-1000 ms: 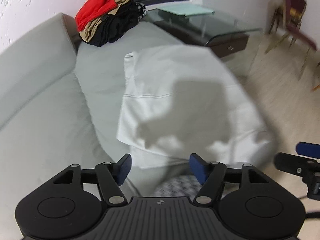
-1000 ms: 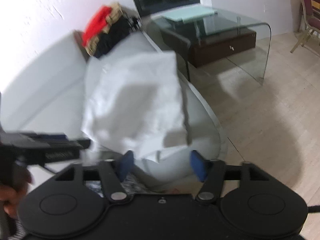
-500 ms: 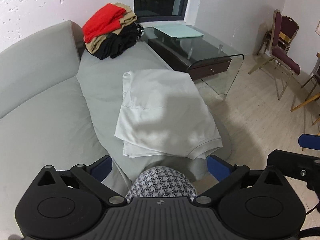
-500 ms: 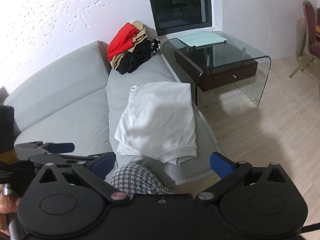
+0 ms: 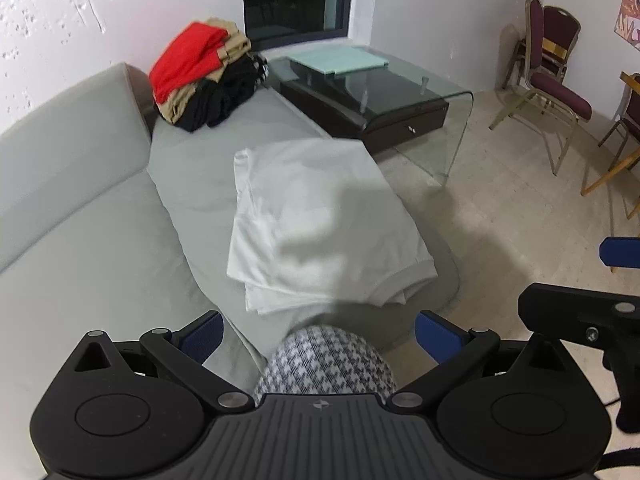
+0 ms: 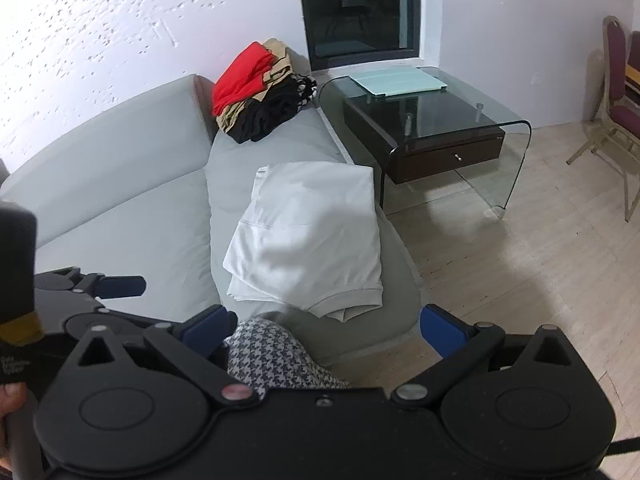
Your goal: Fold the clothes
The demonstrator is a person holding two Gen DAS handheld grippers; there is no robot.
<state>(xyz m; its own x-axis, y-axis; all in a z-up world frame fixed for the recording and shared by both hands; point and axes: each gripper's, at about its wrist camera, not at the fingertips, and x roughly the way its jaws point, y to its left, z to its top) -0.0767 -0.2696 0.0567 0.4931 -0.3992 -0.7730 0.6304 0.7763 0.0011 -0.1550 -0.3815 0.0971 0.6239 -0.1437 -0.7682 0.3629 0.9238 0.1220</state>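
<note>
Nearest us, our left tongs [image 5: 318, 332] and right tongs [image 6: 323, 326] have just been opening; both now gape wide with nothing between them. Just beyond our knee, the white garment [image 5: 320, 224] lies folded on the sofa [image 5: 80, 216]. We judge it worth squaring its loose near edge before reaching for the pile of clothes [image 5: 204, 76] at the far end.

A living room: grey sofa [image 5: 80, 216], glass coffee table [image 5: 400, 92].
</note>
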